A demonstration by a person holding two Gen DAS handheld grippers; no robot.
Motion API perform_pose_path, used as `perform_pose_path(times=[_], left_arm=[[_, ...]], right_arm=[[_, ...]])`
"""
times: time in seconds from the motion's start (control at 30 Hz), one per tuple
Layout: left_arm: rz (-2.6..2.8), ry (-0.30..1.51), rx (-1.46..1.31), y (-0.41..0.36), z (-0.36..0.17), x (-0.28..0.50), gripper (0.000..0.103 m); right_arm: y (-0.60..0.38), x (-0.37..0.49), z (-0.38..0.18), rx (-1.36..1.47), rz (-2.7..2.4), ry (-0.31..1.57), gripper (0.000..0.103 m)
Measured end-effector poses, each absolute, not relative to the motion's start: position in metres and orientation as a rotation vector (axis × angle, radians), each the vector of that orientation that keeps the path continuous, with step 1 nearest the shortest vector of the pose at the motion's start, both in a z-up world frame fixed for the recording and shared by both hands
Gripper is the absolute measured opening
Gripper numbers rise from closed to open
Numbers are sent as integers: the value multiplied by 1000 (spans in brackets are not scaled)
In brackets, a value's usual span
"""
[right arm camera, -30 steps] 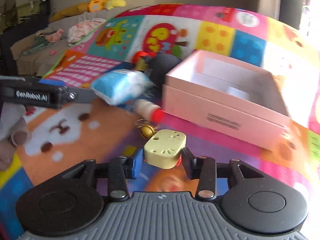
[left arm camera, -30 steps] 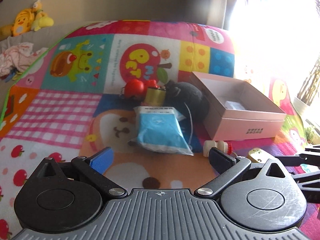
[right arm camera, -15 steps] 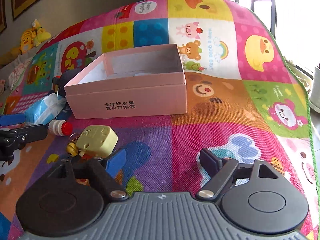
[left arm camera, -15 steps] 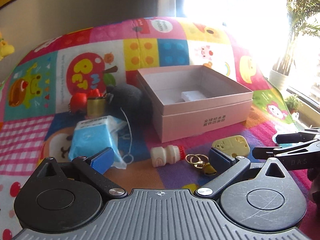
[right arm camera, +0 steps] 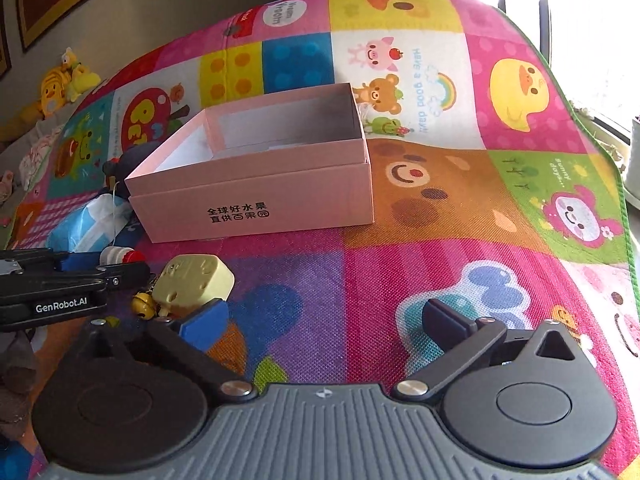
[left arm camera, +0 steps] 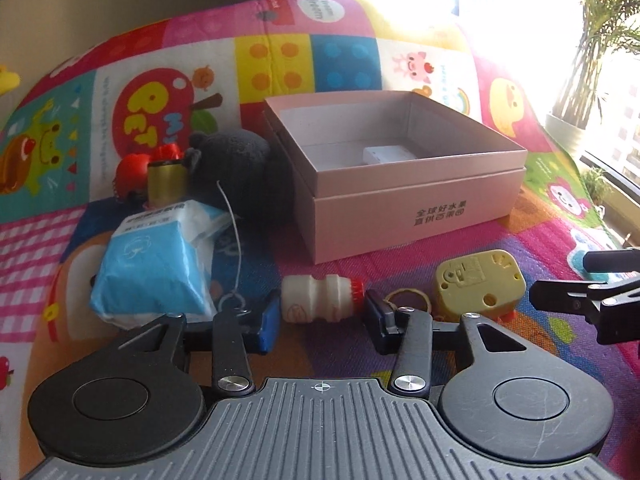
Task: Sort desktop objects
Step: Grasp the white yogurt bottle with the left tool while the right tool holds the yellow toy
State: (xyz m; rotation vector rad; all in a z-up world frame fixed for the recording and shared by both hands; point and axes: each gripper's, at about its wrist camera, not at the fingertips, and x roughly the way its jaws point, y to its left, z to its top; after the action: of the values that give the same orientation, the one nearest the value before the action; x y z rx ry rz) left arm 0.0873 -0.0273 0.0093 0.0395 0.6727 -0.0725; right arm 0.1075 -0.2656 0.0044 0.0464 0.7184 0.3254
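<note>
The small white drink bottle (left arm camera: 322, 299) lies on its side on the play mat (left arm camera: 460, 240), clamped between the left gripper (left arm camera: 322, 316) pads. Pickup looks done; next comes a lift toward the pink box (left arm camera: 400, 196) at one o'clock. The right gripper (right arm camera: 320, 320) is opening, empty, the yellow toy (right arm camera: 194, 282) at its ten o'clock.

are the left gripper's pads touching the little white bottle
Touching: in the left wrist view the left gripper has both pads pressed against the ends of the white bottle.

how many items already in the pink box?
1: a small white block lies on the floor of the pink box, toward its far wall. The near wall hides part of the floor, so more could be there.
</note>
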Motion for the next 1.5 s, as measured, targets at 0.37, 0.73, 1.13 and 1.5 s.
perform_pose_path(times=[0.37, 0.73, 1.13, 1.5], left_arm=[[5, 692, 17, 12, 9, 30, 52], [26, 663, -24, 21, 7, 19, 97], [45, 673, -121, 34, 5, 18, 103], [47, 674, -131, 35, 5, 18, 103]], right_arm=[[-258, 109, 3, -7, 314, 743, 103], [-250, 99, 11, -104, 396, 761, 103], [-194, 98, 30, -124, 515, 714, 91], [-226, 114, 31, -318, 201, 619, 92]])
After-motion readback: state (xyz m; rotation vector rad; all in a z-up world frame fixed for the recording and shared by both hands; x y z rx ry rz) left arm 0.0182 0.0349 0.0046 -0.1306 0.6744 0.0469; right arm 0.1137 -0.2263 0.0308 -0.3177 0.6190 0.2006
